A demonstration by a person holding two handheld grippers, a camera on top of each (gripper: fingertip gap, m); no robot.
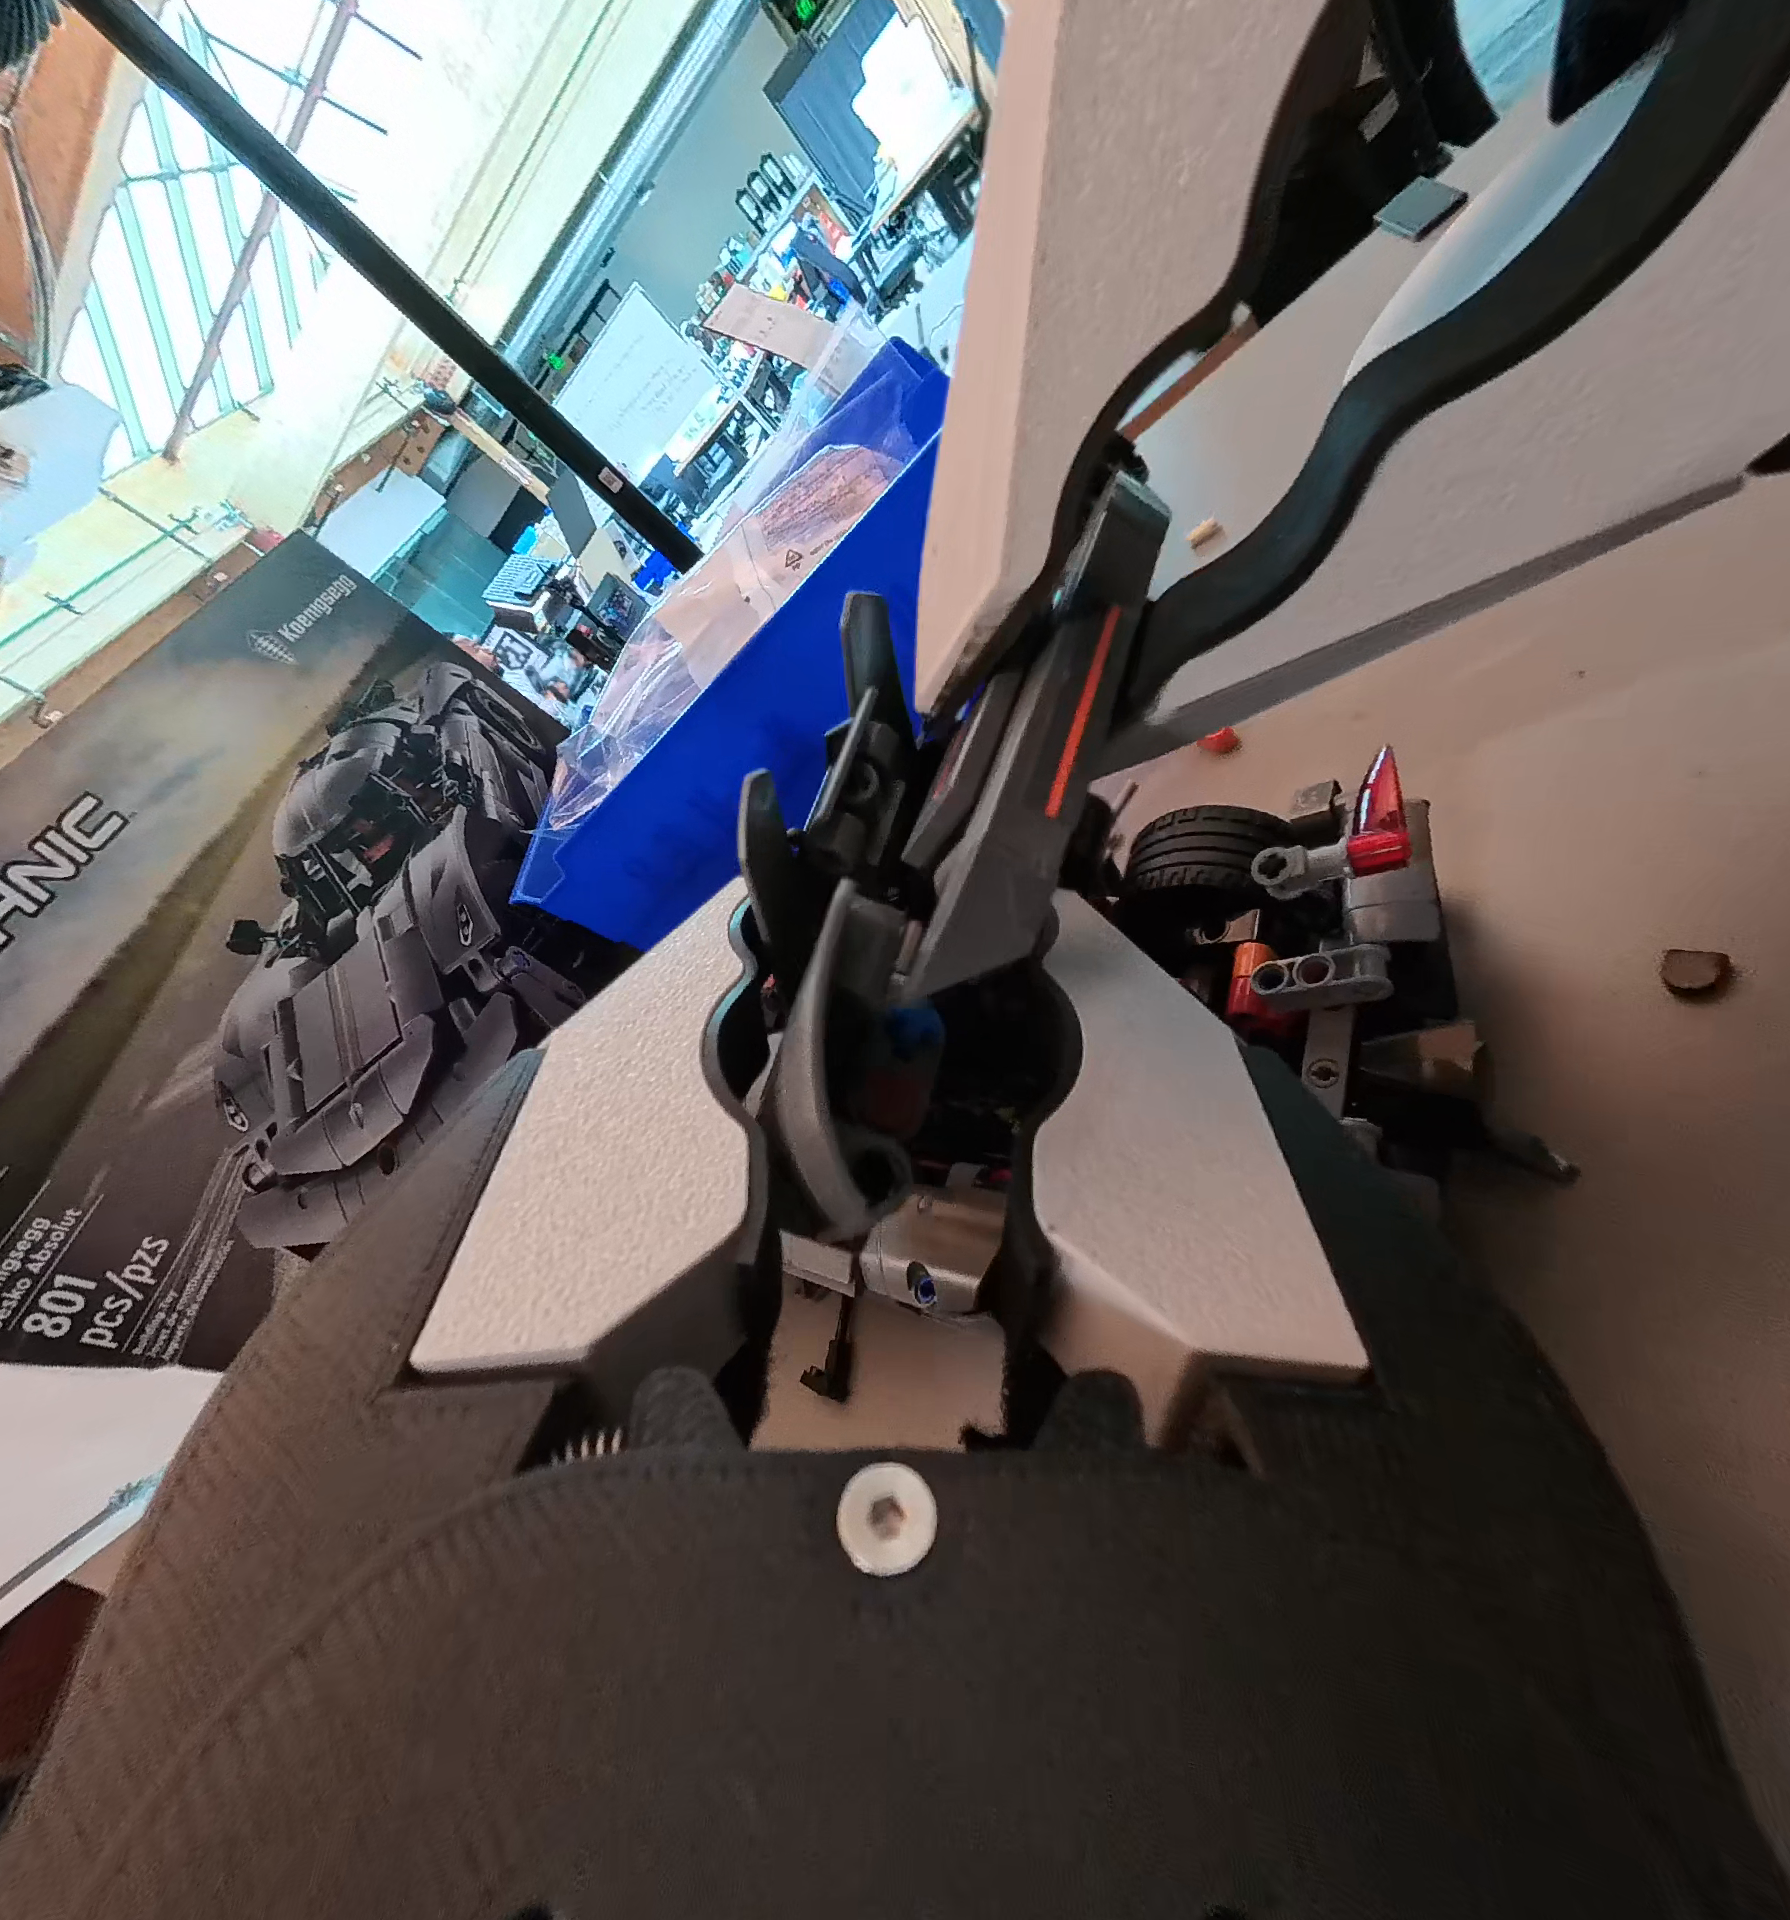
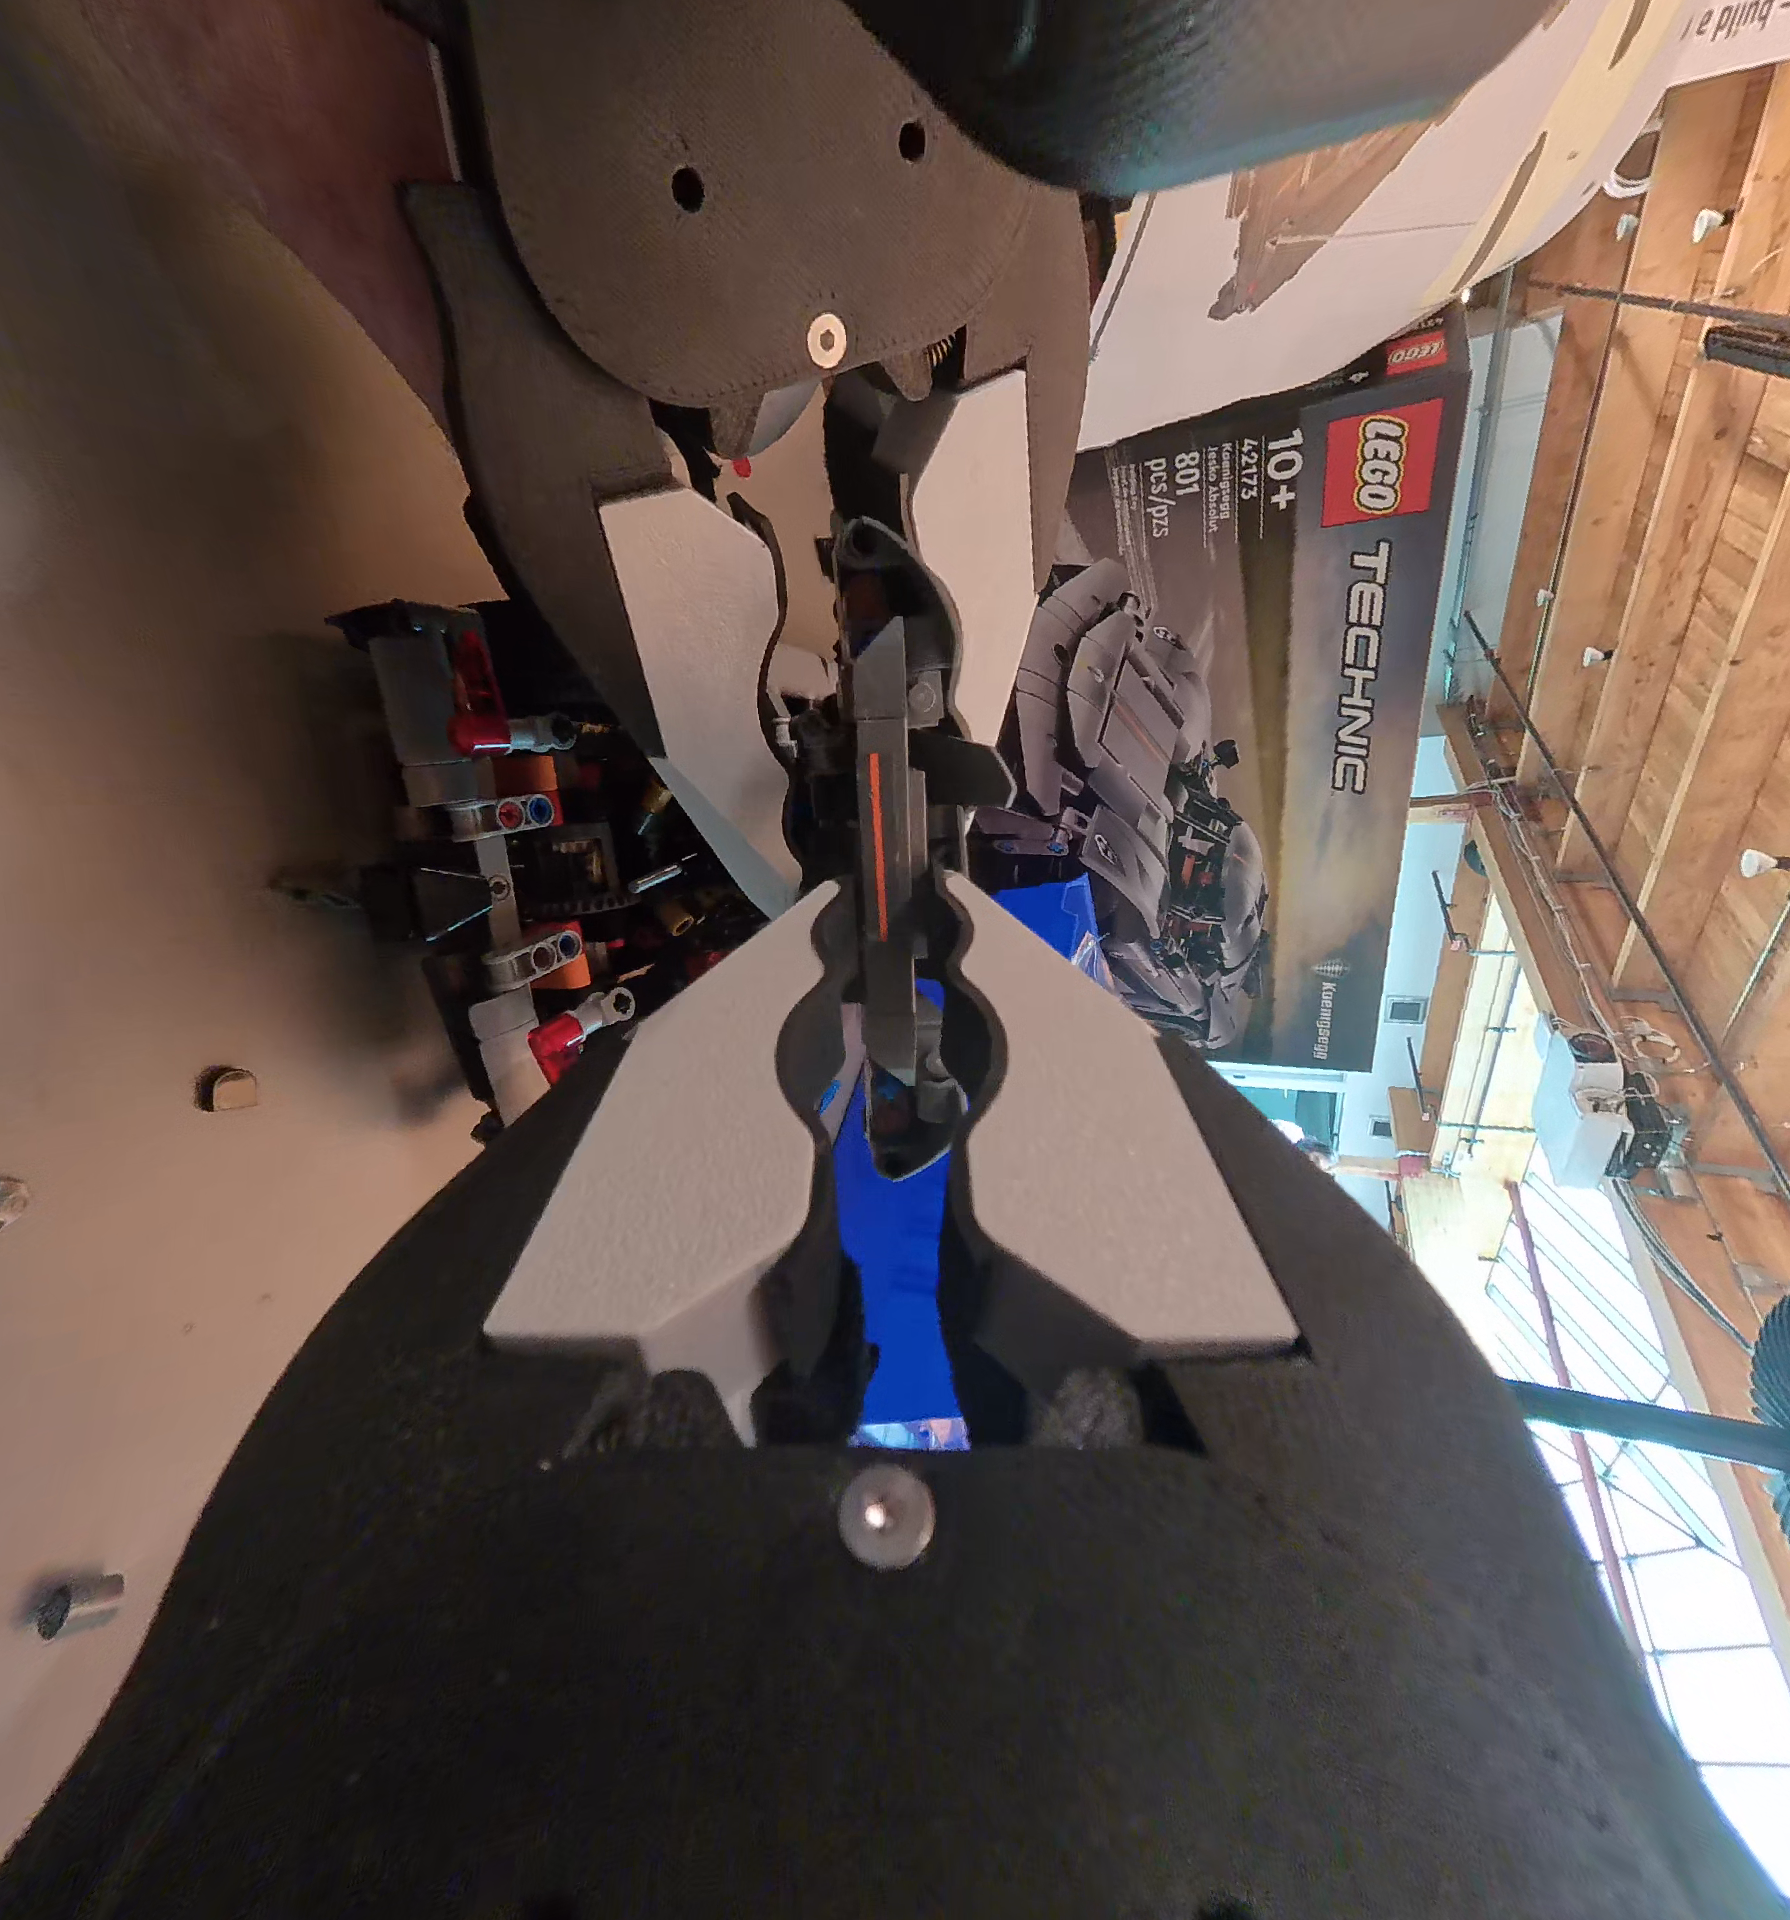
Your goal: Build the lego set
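Note:
A dark grey lego sub-assembly (image 1: 1036, 790) with an orange stripe is held in the air between both grippers. My left gripper (image 1: 896, 935) is shut on its near end, where curved grey panels and a blue pin show. My right gripper (image 2: 891, 904) is shut on the other end of the same striped sub-assembly (image 2: 886, 821). The right gripper also shows in the left wrist view (image 1: 1067, 665), and the left gripper in the right wrist view (image 2: 870, 675). The partly built car (image 1: 1317, 935) with a tyre and red tail pieces lies on the white table behind; it also shows in the right wrist view (image 2: 496, 810).
The lego box (image 1: 247, 883) stands beyond the car, also in the right wrist view (image 2: 1234, 727). A blue bin (image 1: 766, 675) holding clear bags is next to it. Small loose pieces (image 2: 226, 1086) lie on the white table (image 1: 1649, 1247). Across from one pair of fingers to the other is roughly 5 cm.

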